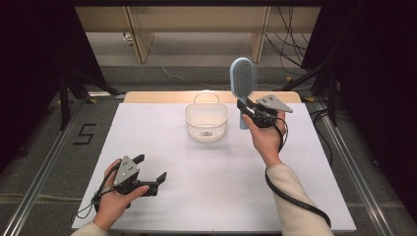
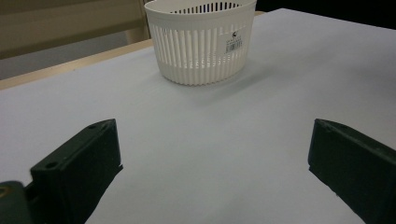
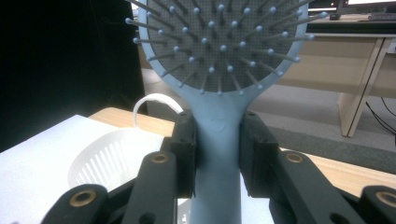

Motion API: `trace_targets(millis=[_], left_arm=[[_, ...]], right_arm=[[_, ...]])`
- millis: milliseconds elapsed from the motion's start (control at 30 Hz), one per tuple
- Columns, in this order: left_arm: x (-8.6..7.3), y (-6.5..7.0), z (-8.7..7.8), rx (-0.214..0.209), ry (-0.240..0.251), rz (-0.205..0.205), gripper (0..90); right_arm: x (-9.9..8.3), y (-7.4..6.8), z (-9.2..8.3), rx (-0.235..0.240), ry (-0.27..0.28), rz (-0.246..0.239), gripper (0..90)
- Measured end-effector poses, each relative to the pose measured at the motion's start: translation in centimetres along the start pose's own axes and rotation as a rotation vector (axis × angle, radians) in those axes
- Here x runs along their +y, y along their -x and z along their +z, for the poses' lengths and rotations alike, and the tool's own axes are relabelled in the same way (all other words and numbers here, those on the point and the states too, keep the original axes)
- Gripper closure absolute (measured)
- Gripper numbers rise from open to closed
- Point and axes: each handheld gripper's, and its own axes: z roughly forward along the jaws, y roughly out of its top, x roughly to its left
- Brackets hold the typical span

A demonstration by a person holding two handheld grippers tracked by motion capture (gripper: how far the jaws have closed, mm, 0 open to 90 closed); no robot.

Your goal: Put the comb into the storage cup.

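A light blue paddle hairbrush [image 1: 243,78] with a dark grey bristle pad stands upright in the air, head up, its handle clamped between the jaws of the right hand-held gripper [image 1: 244,107], just right of a white slatted basket [image 1: 206,123].

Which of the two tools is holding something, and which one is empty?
The right tool holds the blue hairbrush upright by its handle. The left tool is open and empty, low over the table.

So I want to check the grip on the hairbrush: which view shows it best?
The right gripper view: the hairbrush handle sits clamped between the two jaws, bristles up. The high view shows the right tongs holding it upright beside the basket.
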Motion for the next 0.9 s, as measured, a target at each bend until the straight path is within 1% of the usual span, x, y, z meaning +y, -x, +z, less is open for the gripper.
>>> trace_targets(millis=[600, 900], left_arm=[[0.03, 0.01, -0.02, 0.001, 0.003, 0.000, 1.9], [0.03, 0.01, -0.01, 0.001, 0.002, 0.001, 1.8]], right_arm=[[0.53, -0.31, 0.37, 0.004, 0.010, 0.002, 70.4], [0.43, -0.38, 0.55, 0.005, 0.004, 0.004, 70.4]])
